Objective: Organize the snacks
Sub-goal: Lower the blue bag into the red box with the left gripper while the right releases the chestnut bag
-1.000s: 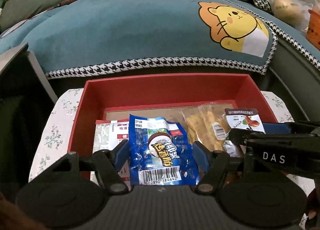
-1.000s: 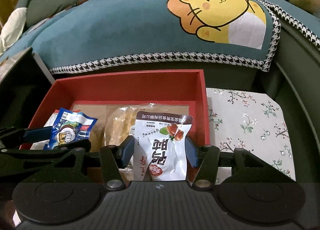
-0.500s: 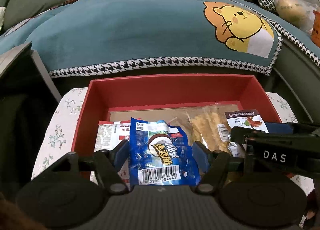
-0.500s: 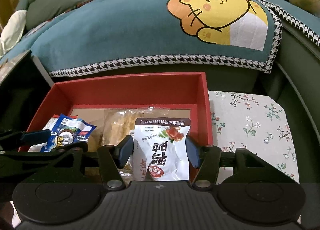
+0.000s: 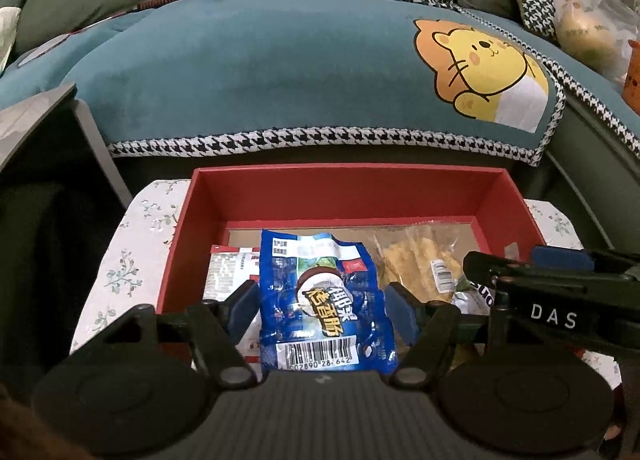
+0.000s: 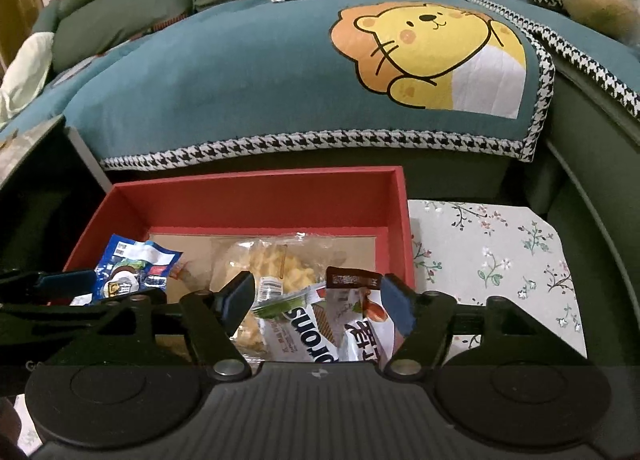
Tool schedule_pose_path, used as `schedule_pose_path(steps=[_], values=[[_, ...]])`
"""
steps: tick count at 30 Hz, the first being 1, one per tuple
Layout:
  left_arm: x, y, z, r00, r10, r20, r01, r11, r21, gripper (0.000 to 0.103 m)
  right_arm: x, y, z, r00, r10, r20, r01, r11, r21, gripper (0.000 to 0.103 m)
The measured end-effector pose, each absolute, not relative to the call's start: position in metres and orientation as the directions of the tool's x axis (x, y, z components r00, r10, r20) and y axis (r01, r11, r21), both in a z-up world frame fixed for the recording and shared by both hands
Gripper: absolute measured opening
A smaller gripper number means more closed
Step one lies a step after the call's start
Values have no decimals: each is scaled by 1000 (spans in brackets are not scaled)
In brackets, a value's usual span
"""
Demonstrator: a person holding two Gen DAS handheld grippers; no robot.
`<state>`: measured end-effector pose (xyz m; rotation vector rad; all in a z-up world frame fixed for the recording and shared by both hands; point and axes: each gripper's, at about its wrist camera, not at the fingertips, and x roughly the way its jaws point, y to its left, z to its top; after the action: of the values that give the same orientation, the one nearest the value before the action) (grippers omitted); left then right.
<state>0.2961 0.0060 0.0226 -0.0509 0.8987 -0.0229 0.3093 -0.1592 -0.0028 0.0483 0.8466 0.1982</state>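
Two grippers work over the red box (image 6: 256,200). The right gripper (image 6: 318,294) has just been opening, its jaws clear of the white jujube packet (image 6: 362,324) dropped near the box's right wall. The left gripper (image 5: 320,302) clamps a crinkled blue coconut-snack packet (image 5: 324,300) above the left half; releasing it seems next.

**Readable text by the red box**

I read "DAS" on the right gripper (image 5: 554,316) beside the red box (image 5: 352,184). Inside it, the blue packet (image 5: 324,300) has a barcode ending "642" (the rest is unclear). A white packet (image 6: 298,334) shows "suoro".
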Motion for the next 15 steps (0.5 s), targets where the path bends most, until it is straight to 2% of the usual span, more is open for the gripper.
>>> schedule_pose_path(steps=[10, 15], values=[[265, 18, 40, 622, -77, -779, -14, 994, -110, 100, 287, -155, 22, 659, 218, -720, -190, 974, 121, 80], [250, 18, 39, 626, -72, -777, -4, 995, -96, 101, 268, -152, 33, 660, 245, -710, -212, 968, 137, 87]])
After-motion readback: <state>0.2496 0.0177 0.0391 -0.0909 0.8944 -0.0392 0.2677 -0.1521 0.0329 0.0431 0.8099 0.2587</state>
